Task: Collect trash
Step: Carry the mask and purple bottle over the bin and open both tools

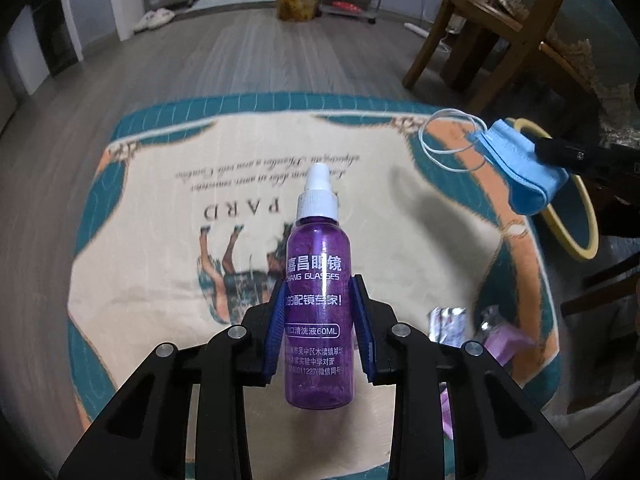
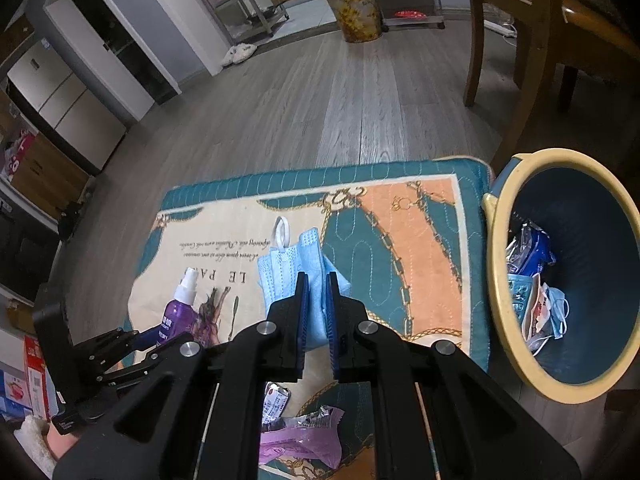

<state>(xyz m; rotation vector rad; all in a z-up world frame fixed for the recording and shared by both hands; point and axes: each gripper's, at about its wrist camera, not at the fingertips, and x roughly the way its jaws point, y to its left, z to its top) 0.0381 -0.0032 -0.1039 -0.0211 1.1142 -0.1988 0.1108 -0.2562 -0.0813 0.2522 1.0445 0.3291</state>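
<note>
— Grippers? 
— Left gripper (image 1: 320,316) clamps a purple spray bottle (image 1: 319,304); right gripper (image 2: 317,304) pinches a blue face mask (image 2: 294,264) above the rug (image 2: 420,232).
— Nearby? 
— Wrappers (image 2: 304,436) below, trash bin (image 2: 496,280) rightward.

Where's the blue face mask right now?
The blue face mask is pinched in the right gripper, held above the rug, left of the yellow-rimmed bin.

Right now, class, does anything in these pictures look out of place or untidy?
Yes. Torn wrappers lie loose on the rug instead of in the bin beside it. The left claw grips a purple spray bottle; the right claw pinches a crumpled blue mask.
</note>
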